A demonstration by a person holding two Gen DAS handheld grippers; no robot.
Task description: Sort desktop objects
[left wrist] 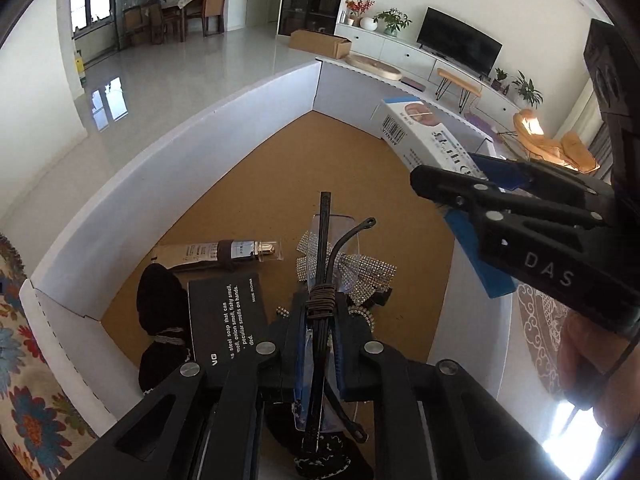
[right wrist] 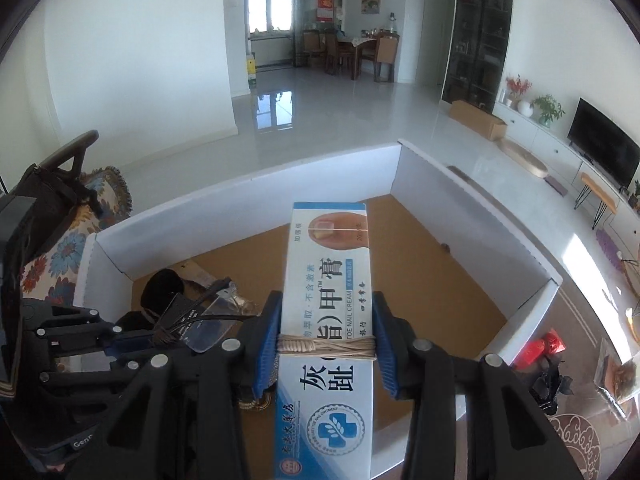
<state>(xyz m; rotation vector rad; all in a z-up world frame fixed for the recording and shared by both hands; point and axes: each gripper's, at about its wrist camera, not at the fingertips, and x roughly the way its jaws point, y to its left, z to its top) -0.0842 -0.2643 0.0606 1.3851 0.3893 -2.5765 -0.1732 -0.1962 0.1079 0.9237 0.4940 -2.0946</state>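
The left gripper [left wrist: 318,340] has its jaws clamped tight on a pair of glasses [left wrist: 326,248] with dark temples and clear lenses, a brown cord wound around the folded arms just ahead of the blue pads [left wrist: 298,376]. It hangs above a white-walled cardboard box [left wrist: 168,152] with a brown floor, over the box's near left corner. Below and just ahead of it on the box floor lie a black booklet [left wrist: 228,312] with white print, a black fabric piece [left wrist: 158,300] to its left, a tube with a gold cap [left wrist: 224,250] beyond the booklet, and a rhinestone bow [left wrist: 362,270] to the right of the tube.

The right gripper [right wrist: 326,340] has its jaws clamped on the sides of a white and blue nail cream box [right wrist: 328,280], which is bound by a pale elastic band [right wrist: 326,346] at the level of the pads. The carton is held lengthwise along the fingers, above the box's near edge, its far end pointing towards the box's far corner. In the left wrist view the same carton [left wrist: 424,136] sits near the box's right wall.

Outside the box, a floral cloth [left wrist: 24,360] lies along its left wall. Beyond its right wall, on a patterned surface, sit a red packet [right wrist: 546,346] and a black item [right wrist: 552,384]. Farther off are a glossy floor, a brown carton [right wrist: 478,120], a television [right wrist: 604,142] and a dining table [right wrist: 360,54].
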